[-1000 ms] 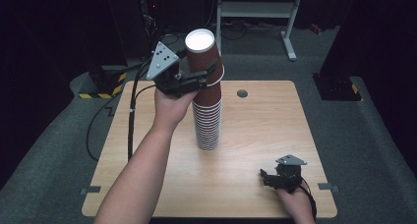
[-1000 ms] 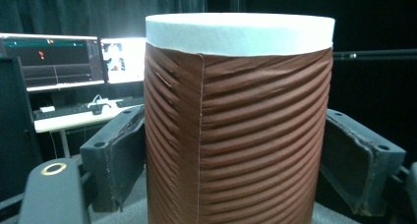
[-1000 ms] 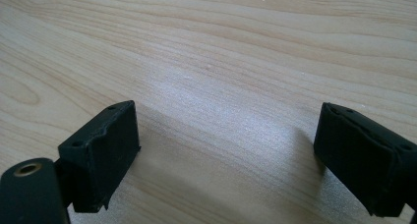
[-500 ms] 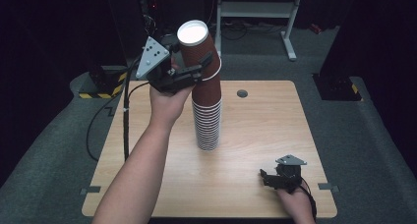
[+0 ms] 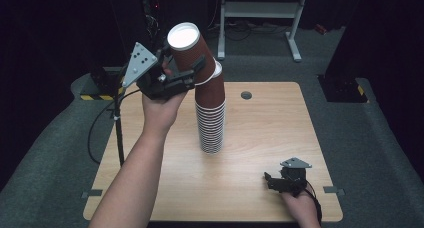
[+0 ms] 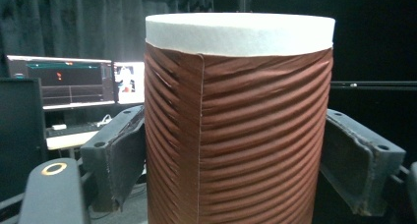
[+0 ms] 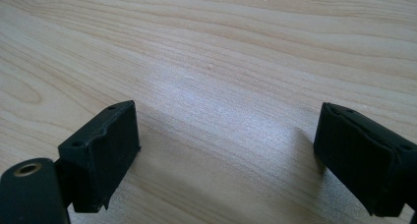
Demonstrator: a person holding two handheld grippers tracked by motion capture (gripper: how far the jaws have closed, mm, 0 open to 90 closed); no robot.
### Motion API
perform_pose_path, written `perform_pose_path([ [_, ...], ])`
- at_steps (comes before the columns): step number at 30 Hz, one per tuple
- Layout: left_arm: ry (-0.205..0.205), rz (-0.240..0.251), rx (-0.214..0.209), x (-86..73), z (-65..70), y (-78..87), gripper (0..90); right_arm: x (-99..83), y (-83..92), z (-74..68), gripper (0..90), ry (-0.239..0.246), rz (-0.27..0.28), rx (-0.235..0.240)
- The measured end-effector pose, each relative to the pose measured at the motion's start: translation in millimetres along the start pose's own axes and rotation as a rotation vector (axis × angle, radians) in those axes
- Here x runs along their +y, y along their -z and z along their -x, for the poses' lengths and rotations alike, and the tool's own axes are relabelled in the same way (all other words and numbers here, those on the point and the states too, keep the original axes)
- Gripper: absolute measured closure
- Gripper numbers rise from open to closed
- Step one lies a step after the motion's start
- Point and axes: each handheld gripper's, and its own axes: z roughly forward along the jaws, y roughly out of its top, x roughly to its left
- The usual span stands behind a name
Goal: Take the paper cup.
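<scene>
The top cup [image 5: 186, 50] is clamped between the jaws of the left gripper [image 5: 177, 78] and is tilted away from the stack of cups [image 5: 211, 120], its white mouth turned up and to the gripper's side. In the left gripper view the ribbed brown wall of the top cup [image 6: 236, 135] is pressed on both sides by the black pads.

Change noted: against the earliest frame, where the cup sits upright and in line on the stack, the cup is now carried off-axis and a little higher, with the left gripper shifted toward the far left corner of the bench [image 5: 265, 178]. Half a second back the tilt is already begun; now it is more marked. A white rim is exposed just beside and below the gripper, at the stack's top.

Meaning for the work in hand: the cup is judged to be partly freed from the stack, though its base seems still seated in, or touching, the next cup; full separation cannot be confirmed. A further lift along the cup's own axis is probably needed, and the stack may lean or follow if the cups bind.

The right gripper [image 5: 280, 182] is rested on the bench, well apart from the stack, in the same spot as before. Its jaws are held apart with nothing but bare wood [image 7: 221, 62] between them.
</scene>
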Motion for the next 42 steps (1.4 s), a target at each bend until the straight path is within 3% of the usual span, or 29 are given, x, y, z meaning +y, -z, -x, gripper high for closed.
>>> perform_pose_path([
  [19, -0.007, -0.018, 0.012, -8.6, 5.4, 40.7, 17.7, -0.3, 0.3, -0.1, 9.6, 0.011, 0.001, 0.009],
  [42, 0.036, -0.085, -0.012, -56.8, 14.4, 74.3, 17.8, -0.3, 0.2, -0.4, 9.6, 0.014, 0.001, 0.013],
])
